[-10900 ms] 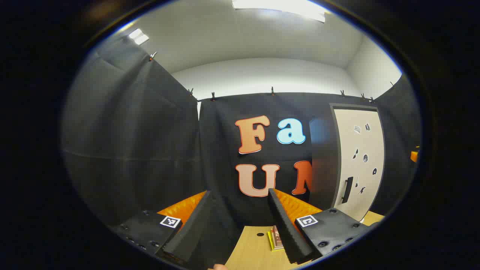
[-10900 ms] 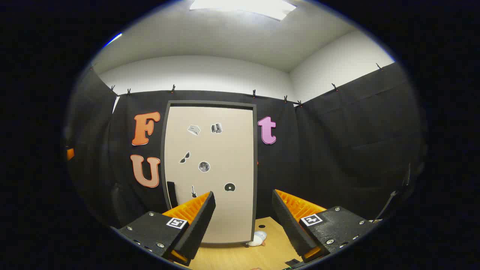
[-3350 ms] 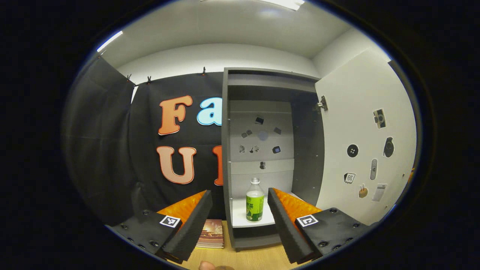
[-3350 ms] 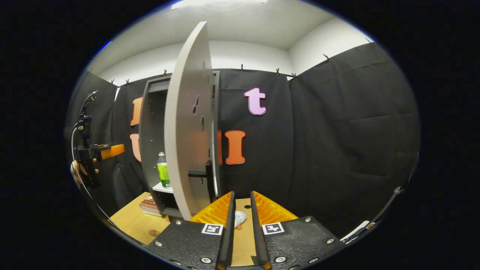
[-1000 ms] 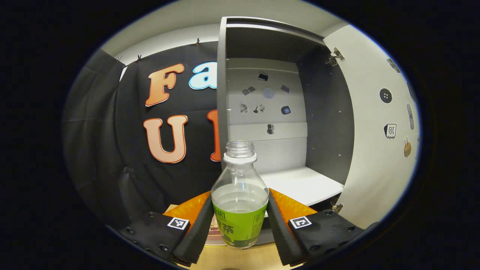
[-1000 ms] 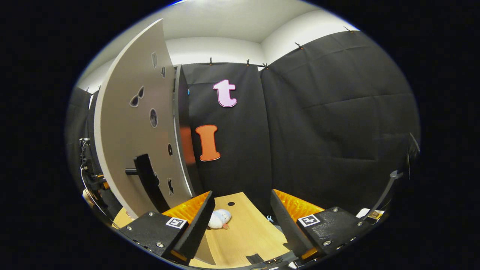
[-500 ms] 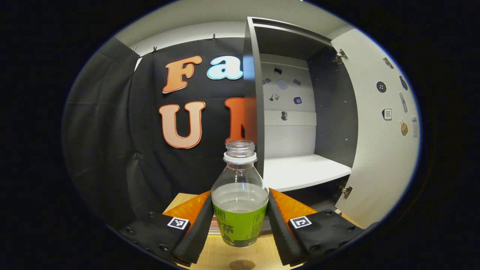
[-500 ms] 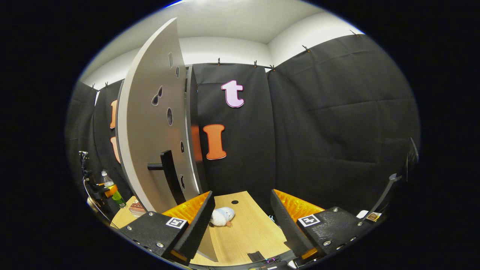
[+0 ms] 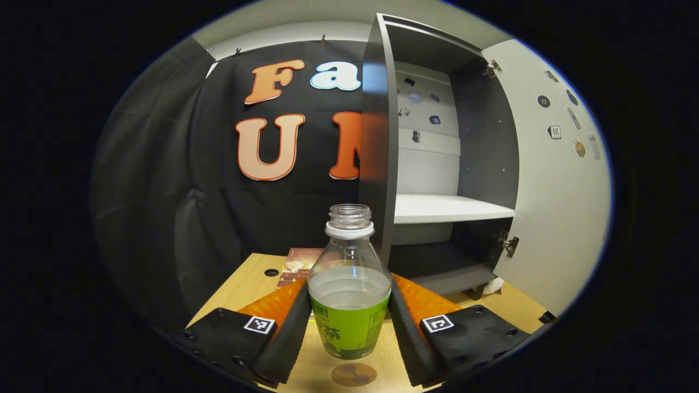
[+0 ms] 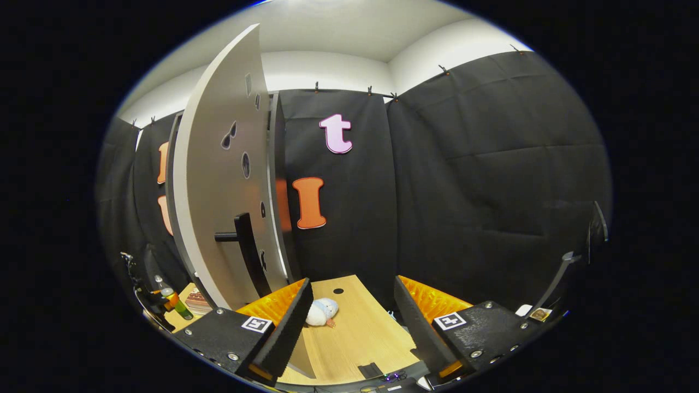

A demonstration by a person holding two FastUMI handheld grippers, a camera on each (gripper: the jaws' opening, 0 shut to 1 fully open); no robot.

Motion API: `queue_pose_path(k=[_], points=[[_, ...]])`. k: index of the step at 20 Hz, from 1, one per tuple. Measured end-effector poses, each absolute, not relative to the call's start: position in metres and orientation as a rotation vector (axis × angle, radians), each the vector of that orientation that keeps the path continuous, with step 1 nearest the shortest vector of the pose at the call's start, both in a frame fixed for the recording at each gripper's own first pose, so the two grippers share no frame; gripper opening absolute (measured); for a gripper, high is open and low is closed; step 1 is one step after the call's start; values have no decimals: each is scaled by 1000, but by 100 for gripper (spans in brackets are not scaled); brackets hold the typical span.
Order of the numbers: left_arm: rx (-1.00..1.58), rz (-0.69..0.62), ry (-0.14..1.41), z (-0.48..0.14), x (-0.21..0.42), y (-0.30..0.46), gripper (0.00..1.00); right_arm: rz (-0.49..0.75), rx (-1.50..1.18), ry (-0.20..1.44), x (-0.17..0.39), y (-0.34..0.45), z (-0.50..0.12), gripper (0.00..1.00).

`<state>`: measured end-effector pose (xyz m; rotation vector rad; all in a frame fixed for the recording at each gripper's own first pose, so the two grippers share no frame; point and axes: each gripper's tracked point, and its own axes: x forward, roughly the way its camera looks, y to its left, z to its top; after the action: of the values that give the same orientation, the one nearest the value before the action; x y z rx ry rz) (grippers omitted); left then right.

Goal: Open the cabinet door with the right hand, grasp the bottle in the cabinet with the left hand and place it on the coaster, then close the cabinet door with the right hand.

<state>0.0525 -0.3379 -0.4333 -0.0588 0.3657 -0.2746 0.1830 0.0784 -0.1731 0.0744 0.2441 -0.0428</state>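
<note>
The cabinet is filling the upper right of the left gripper view, its door swung wide at the right edge and its white shelf sitting bare. In the right gripper view the same door is standing edge-on at centre left, its dark handle jutting toward the camera. The wooden table is running across the bottom of the left view, a book lying on it behind the bottle.

The step in hand appears to be the carry to the coaster. The left gripper is clamping the bottle by its green label, both fingers pressing on it, at bottom centre. The coaster, a small brown disc, is lying directly below the bottle's base at the bottom edge (touching or not, I cannot tell). The next move probably calls for lowering the bottle straight down, keeping it upright since it has no cap, then releasing.

The right gripper is waiting with fingers spread wide and nothing between them, low in its own view, near the handle it must later push.

Compared with half a second ago, the shelf is sitting higher in the left view and more of the coaster and table is showing, so the bottle is descending; a second ago it was still right in front of the shelf.
</note>
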Motion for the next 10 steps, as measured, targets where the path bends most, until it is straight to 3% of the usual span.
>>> queue_pose_path(k=[10], points=[[-98, -266, 458, -530, 28, -344, 83, -49, 61, 290, 180, 80, -179, 97]])
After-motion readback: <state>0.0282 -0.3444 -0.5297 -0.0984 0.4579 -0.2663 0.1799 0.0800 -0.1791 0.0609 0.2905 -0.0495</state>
